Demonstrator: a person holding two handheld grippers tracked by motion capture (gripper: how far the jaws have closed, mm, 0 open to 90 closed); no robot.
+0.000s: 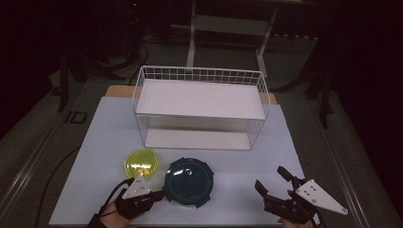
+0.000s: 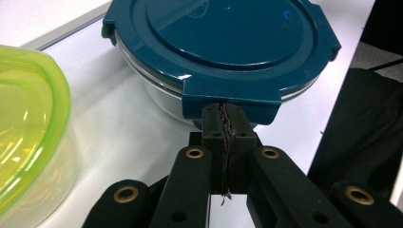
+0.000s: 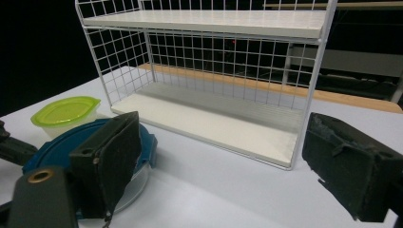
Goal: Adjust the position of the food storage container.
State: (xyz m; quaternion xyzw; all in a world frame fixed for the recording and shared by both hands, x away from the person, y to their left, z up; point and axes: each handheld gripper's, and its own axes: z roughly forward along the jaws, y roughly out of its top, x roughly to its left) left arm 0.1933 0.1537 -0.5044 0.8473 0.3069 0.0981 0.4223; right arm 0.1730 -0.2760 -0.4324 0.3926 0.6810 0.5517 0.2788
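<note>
A round glass container with a dark blue clip lid (image 1: 189,181) (image 2: 223,42) stands on the white table near its front edge. My left gripper (image 1: 160,194) (image 2: 227,118) is shut, its pads pressed flat together with nothing visible between them. Its tips sit right at the lid's near latch tab (image 2: 228,97). A smaller container with a yellow-green lid (image 1: 140,164) (image 2: 28,133) stands just left of and behind the blue one. My right gripper (image 1: 272,179) (image 3: 228,166) rests open at the front right, with only table between its pads.
A white wire rack with two shelves (image 1: 199,99) (image 3: 209,19) stands at the back middle of the white tabletop (image 1: 285,152), both shelves bare. Dark floor and a frame lie beyond the table. The blue container (image 3: 62,147) and yellow-green one (image 3: 66,110) lie left of my right gripper.
</note>
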